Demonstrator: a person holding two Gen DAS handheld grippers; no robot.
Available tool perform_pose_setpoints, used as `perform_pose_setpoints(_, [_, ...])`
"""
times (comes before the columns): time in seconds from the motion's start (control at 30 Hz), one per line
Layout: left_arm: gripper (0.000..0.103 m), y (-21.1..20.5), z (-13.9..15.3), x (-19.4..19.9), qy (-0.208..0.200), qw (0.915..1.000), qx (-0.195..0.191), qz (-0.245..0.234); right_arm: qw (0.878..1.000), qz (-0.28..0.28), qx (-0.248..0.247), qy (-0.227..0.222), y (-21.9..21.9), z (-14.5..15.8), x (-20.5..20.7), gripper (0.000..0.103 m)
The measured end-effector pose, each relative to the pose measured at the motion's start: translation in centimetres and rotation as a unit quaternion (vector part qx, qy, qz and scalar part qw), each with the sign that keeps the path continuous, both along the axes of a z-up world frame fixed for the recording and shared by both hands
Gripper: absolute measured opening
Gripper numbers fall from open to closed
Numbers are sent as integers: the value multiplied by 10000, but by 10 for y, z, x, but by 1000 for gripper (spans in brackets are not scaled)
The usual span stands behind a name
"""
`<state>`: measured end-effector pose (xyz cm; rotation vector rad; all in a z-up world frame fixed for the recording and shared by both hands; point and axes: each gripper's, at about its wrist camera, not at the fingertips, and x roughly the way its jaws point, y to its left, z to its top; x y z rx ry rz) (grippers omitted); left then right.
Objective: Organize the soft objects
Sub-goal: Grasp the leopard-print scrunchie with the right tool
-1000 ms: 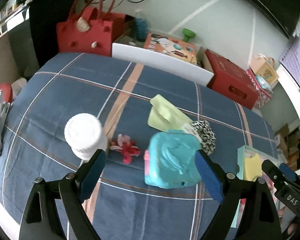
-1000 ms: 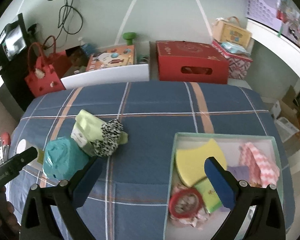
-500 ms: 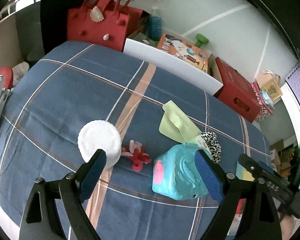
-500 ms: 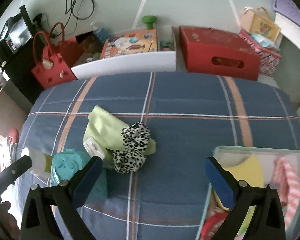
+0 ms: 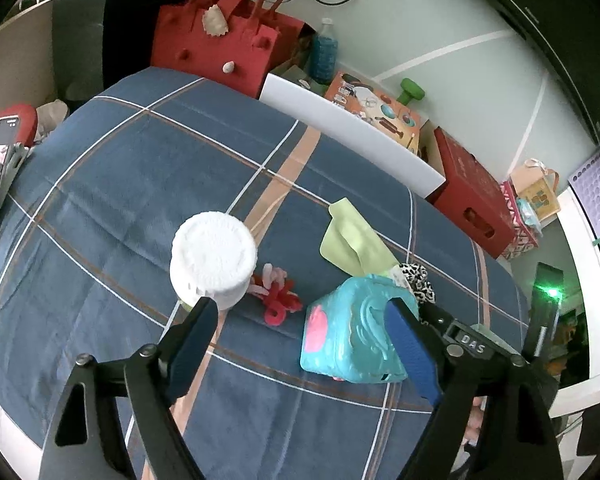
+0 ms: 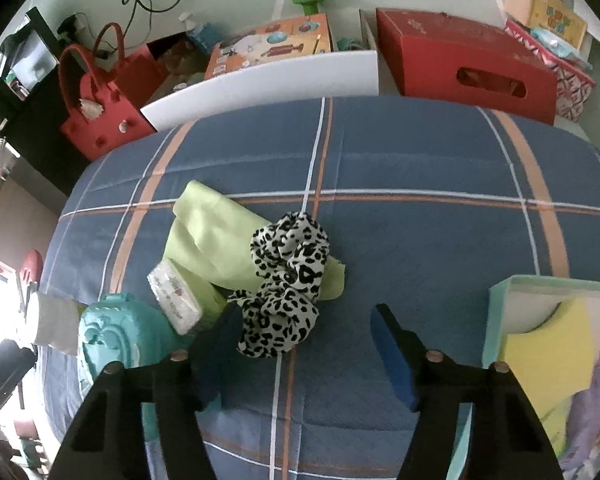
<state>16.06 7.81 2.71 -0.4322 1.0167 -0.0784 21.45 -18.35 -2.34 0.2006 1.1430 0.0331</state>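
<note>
- The right hand-held gripper [image 6: 306, 354] hangs low over the plaid bed cover [image 6: 420, 232], jaws closing, the near end of the leopard-print scrunchie [image 6: 288, 276] just inside them, its pads not yet pressing on it.
- The scrunchie lies bunched, its long axis running near to far, overlapping the near right end of the green cloth [image 6: 216, 236], which stretches far-left to near-right.
- A small tissue pack [image 6: 175, 298] lies left of it, touching the teal pouch [image 6: 112, 344].
- At the right, the mint box [image 6: 496, 320] holds a yellow sponge [image 6: 552, 356].
- The left hand-held gripper [image 5: 300, 344] is wide and narrowing, holding nothing, above the bed between the white roll [image 5: 213, 258] and the teal pouch.
- A red and pink scrunchie [image 5: 278, 300] lies between those two.
</note>
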Motion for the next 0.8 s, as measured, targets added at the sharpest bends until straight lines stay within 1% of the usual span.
perform_pose_setpoints(0.07, [86, 0, 0, 0, -8, 10000, 8, 6, 10000, 4, 55, 51, 0, -5, 1, 61])
perform_pose_setpoints(0.13, [86, 0, -1, -1, 2, 10000, 26, -14, 9999, 61, 104, 83, 2, -10, 2, 58])
perform_pose_setpoints(0.3, [86, -5, -2, 1, 30, 9999, 66, -96, 9997, 137, 111, 169, 7, -19, 3, 52])
perform_pose_setpoints(0.37, [86, -7, -3, 1, 40, 9999, 84, -132, 9996, 168, 135, 174, 8, -21, 3, 41])
perform_pose_setpoints(0.4, [86, -8, -3, 2, 40, 9998, 101, -150, 9996, 177, 145, 169, 9, -21, 3, 39])
perform_pose_setpoints(0.47, [86, -9, -1, 2, 27, 9998, 132, -165, 9995, 168, 188, 167, 8, -21, 3, 32])
perform_pose_setpoints(0.6, [86, -14, 3, 6, -7, 9995, 235, -209, 9994, 169, 264, 122, 6, -19, 2, 27])
perform_pose_setpoints(0.67, [86, -19, 5, 9, -5, 9990, 341, -283, 9994, 172, 289, 103, 5, -18, 2, 18])
perform_pose_setpoints(0.8, [86, -32, 9, 21, 48, 9977, 423, -525, 9993, 146, 335, 52, 1, -14, 1, 14])
